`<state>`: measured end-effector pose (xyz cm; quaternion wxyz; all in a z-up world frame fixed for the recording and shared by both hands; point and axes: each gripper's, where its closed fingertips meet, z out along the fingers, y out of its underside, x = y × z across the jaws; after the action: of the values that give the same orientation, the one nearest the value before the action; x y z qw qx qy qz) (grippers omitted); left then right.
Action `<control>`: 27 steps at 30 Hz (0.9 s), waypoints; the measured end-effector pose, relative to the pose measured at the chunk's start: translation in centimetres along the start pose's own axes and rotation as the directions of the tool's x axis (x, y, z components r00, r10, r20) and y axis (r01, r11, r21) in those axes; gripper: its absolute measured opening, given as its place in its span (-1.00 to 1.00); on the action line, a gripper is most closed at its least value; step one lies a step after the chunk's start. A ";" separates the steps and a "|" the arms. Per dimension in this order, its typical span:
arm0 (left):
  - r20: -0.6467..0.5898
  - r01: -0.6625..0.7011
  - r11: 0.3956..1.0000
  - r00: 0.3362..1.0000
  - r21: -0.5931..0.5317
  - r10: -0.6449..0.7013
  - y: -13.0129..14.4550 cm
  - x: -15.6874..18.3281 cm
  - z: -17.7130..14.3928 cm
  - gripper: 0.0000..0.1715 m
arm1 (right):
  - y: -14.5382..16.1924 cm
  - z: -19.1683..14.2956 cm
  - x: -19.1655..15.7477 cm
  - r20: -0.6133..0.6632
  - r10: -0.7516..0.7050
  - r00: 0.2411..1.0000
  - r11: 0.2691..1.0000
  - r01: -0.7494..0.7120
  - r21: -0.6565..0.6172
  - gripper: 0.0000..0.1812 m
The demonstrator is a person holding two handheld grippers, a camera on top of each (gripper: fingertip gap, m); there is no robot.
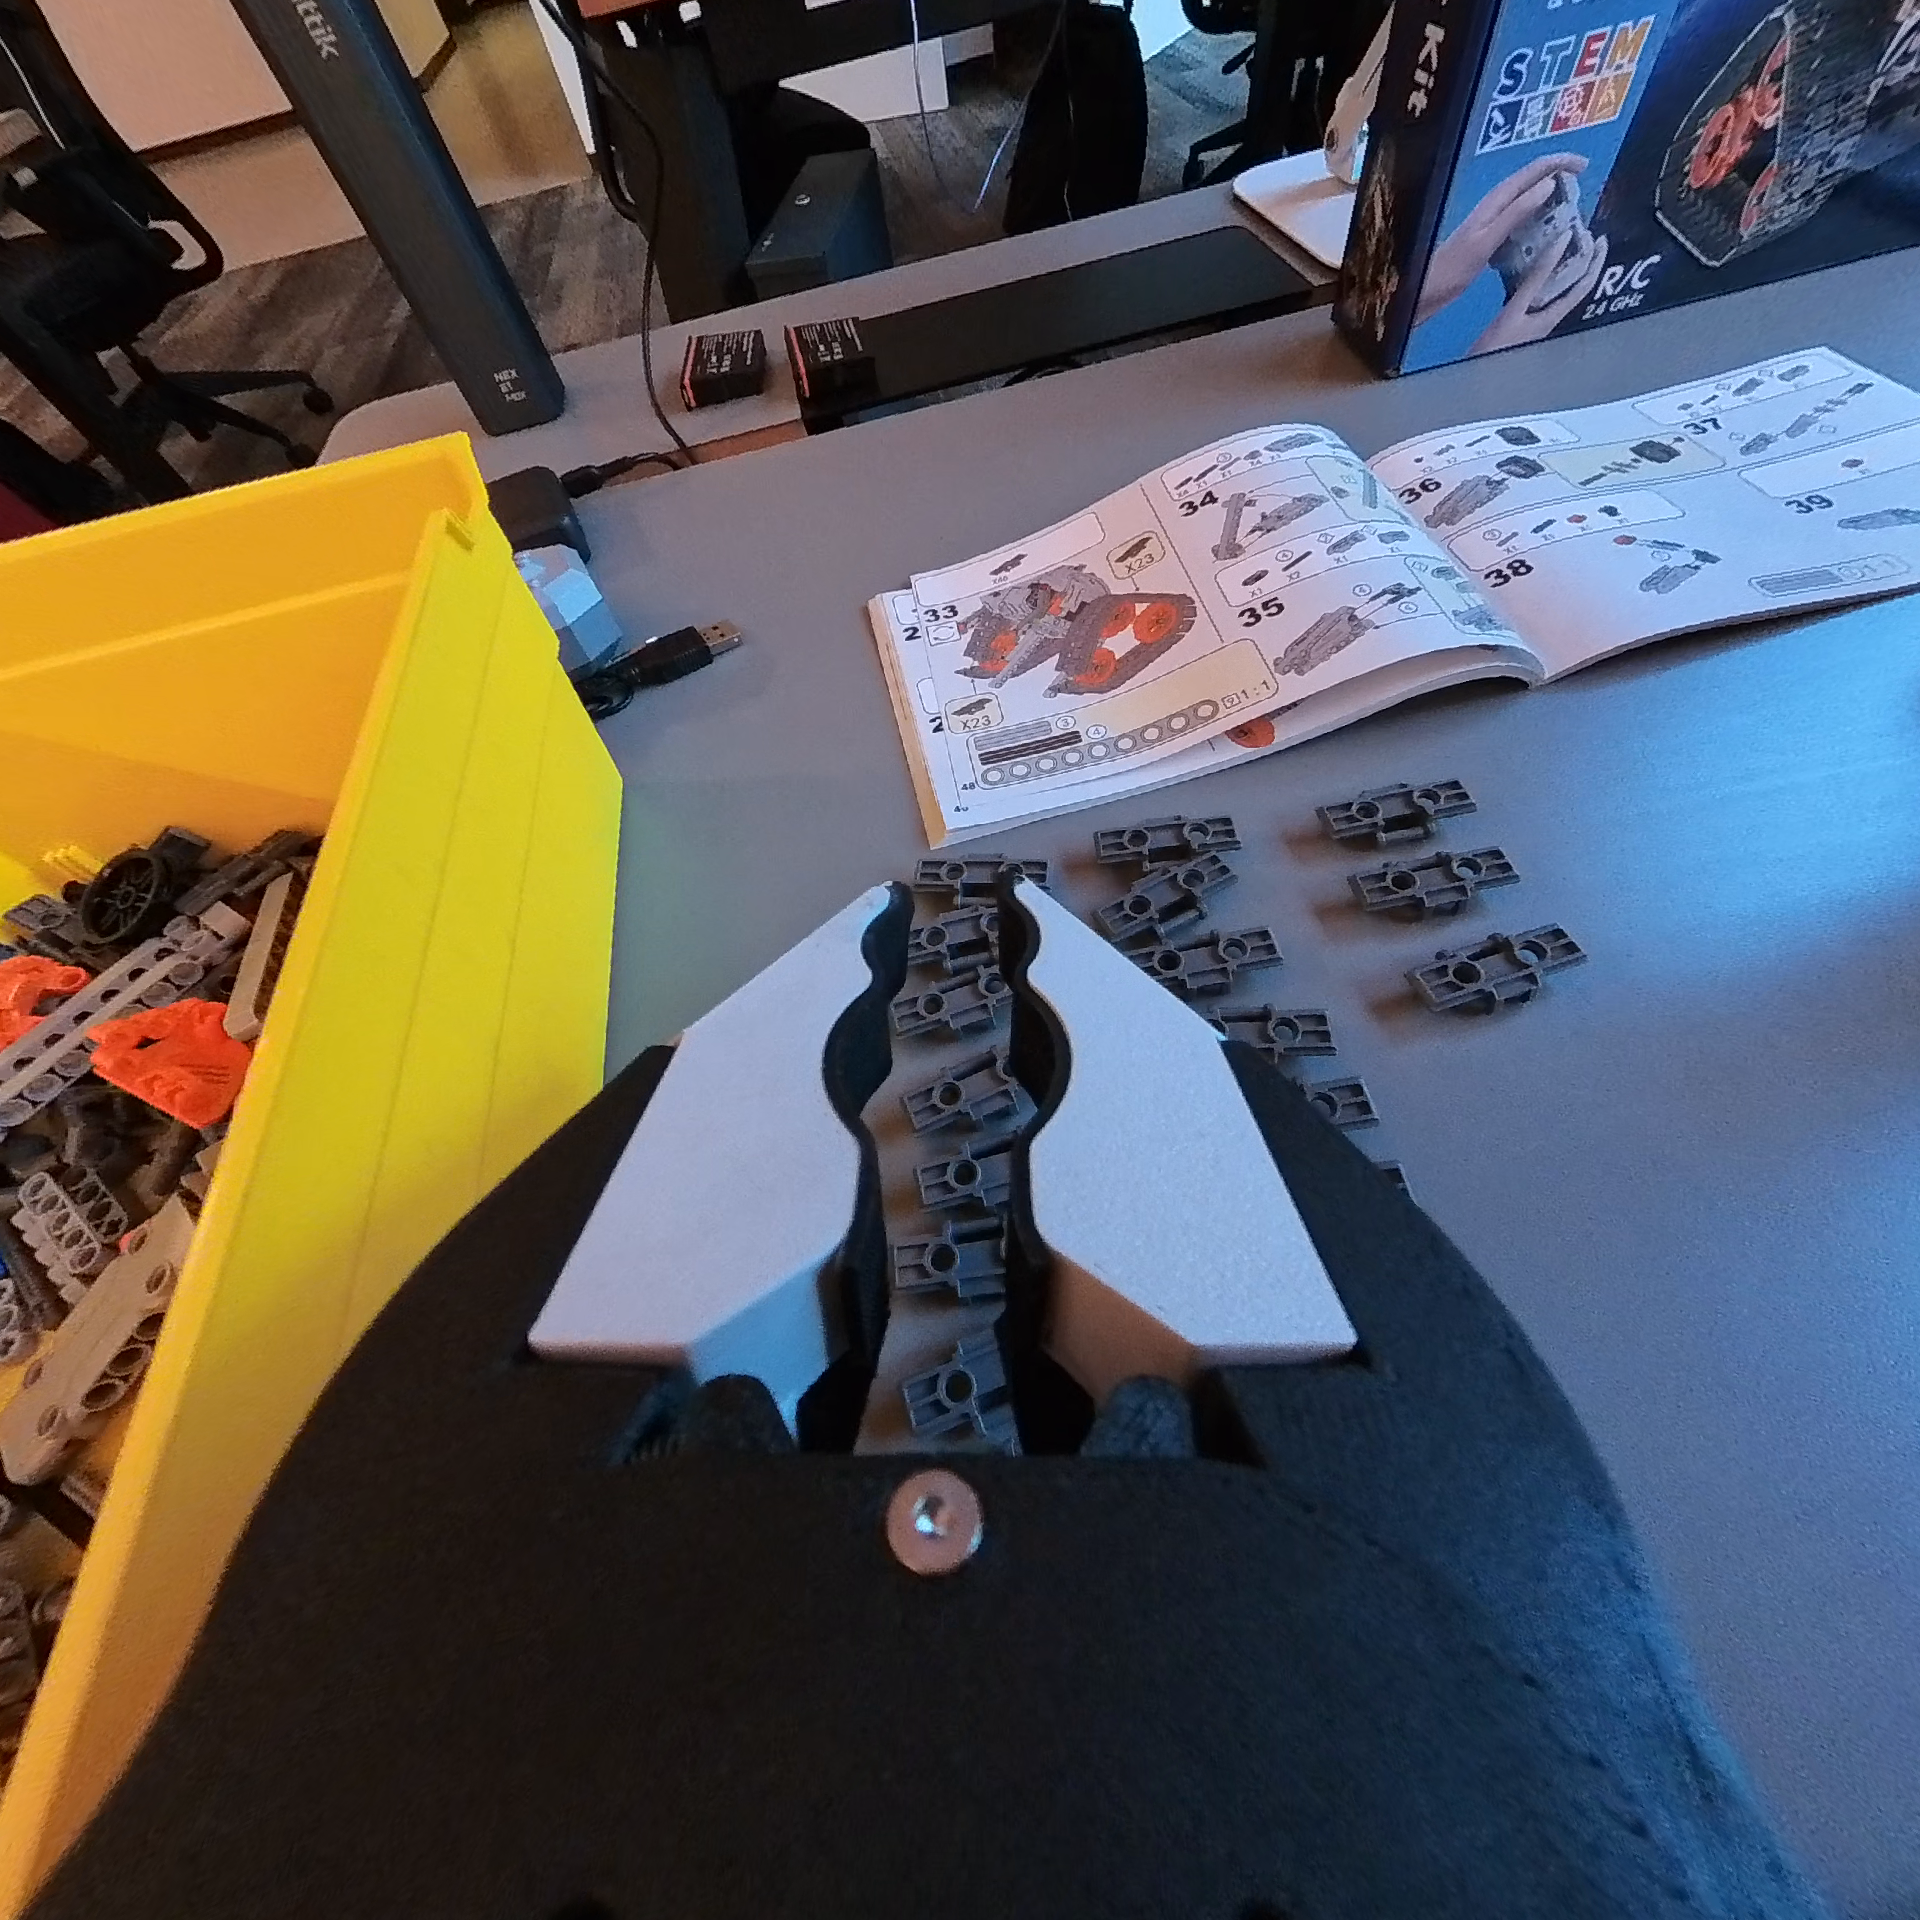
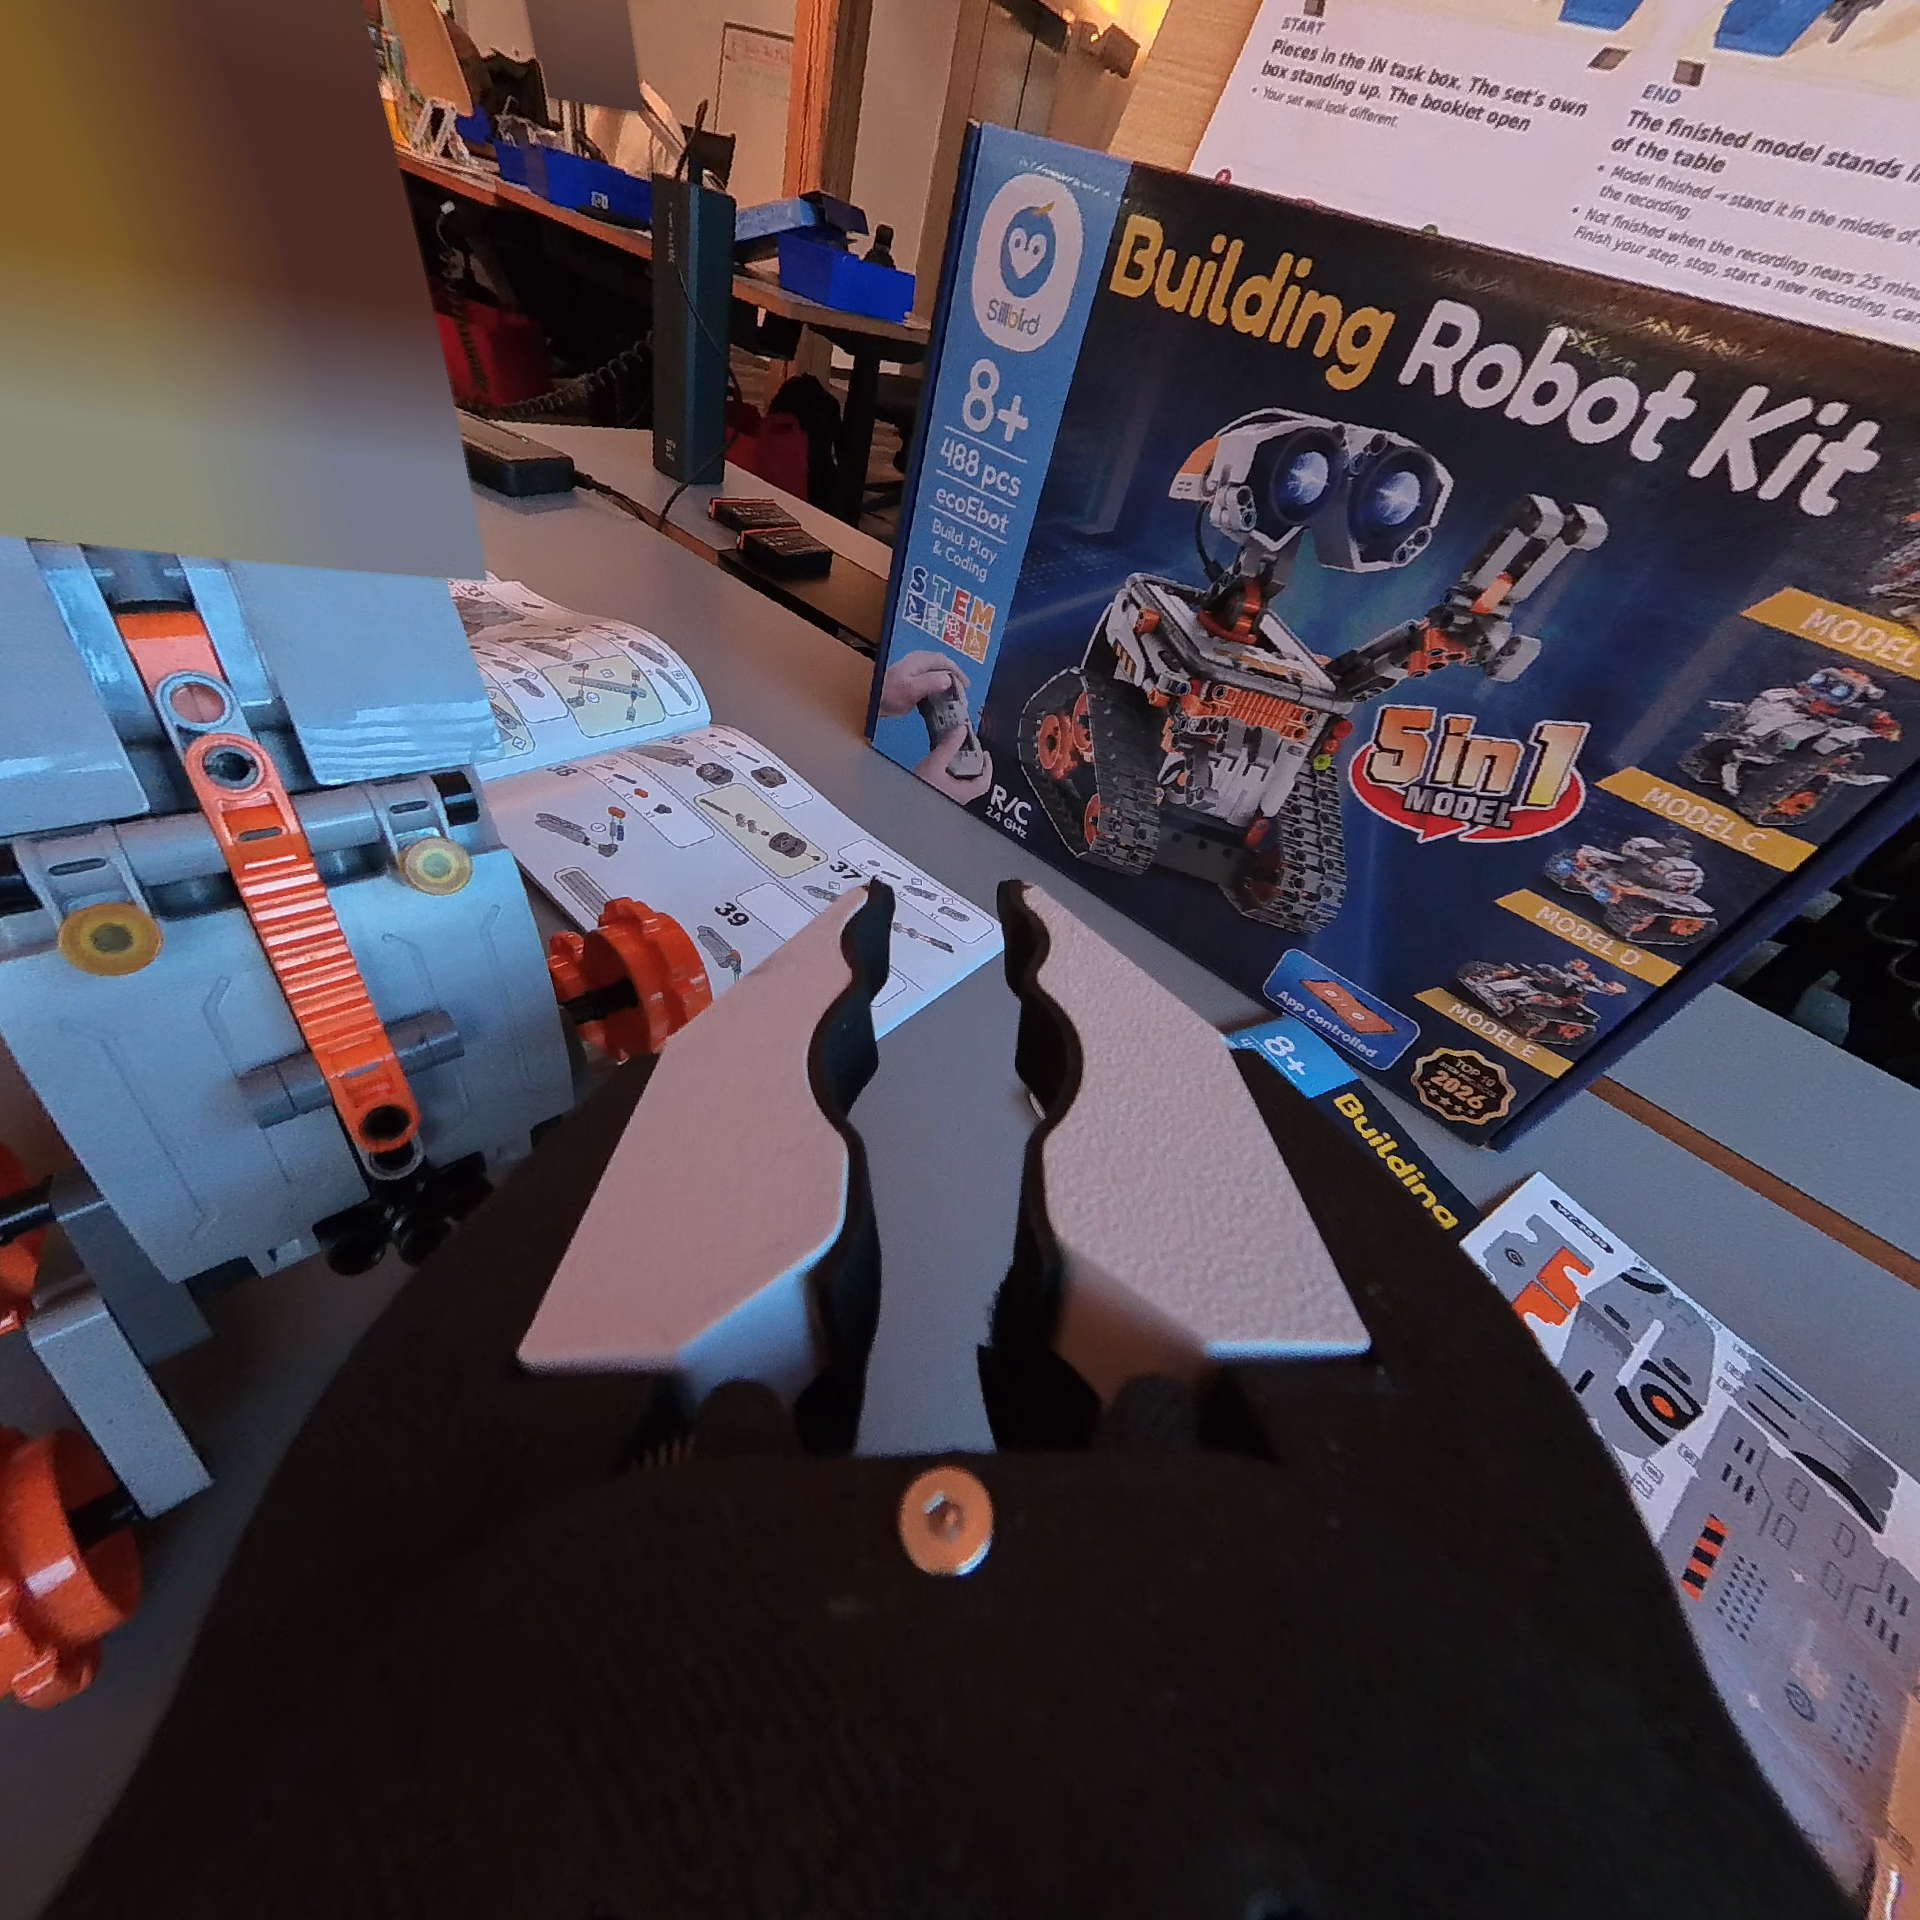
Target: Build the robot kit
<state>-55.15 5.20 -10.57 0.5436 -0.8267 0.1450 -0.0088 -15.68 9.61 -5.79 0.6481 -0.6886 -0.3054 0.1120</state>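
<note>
My left gripper (image 1: pixel 954 894) is open and empty, hovering over a row of small dark grey track links (image 1: pixel 951 1091) laid on the grey table (image 1: pixel 1558 1247); more links (image 1: pixel 1397 816) lie to its right. My right gripper (image 2: pixel 938 899) is open and empty above the table, next to a partly built grey and orange model (image 2: pixel 281 966) on its left. An orange gear wheel (image 2: pixel 634 971) on the model's axle sits just left of the left finger. The open instruction booklet (image 1: pixel 1247 603) lies beyond the links and also shows in the right wrist view (image 2: pixel 727 831).
A yellow bin (image 1: pixel 416 883) with several loose grey, black and orange parts stands at the left. The kit's box (image 2: pixel 1403 623) stands upright behind the right gripper. A sticker sheet (image 2: pixel 1714 1475) lies at the right. A USB plug (image 1: pixel 686 644) and small black blocks (image 1: pixel 722 364) lie farther back. The tips of one gripper are about 40 cm away from the tips of the other. The orange gear wheel (image 2: pixel 634 971) is closer to my right gripper, around 6 cm from its tips; the left tips are 35 cm off.
</note>
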 end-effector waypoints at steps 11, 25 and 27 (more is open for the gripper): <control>-0.004 0.002 1.000 1.000 0.000 -0.002 0.0 0.1 0.0 -0.83 | 0.3 0.2 -0.2 0.008 -0.011 1.000 1.000 0.011 -0.013 -0.78; -0.012 0.008 1.000 1.000 0.002 -0.008 -0.1 0.2 0.0 -0.83 | -0.3 -0.1 0.2 0.022 0.025 0.999 1.000 -0.025 0.013 -0.76; -0.013 0.010 1.000 1.000 0.003 -0.010 -0.1 0.2 0.1 -0.83 | -1.0 -0.6 0.3 0.040 0.049 0.998 0.998 -0.051 0.039 -0.71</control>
<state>-54.92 5.25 -10.50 0.5438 -0.8265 0.1444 -0.0169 -15.33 9.25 -4.67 0.6526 -0.6806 -0.2985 0.1477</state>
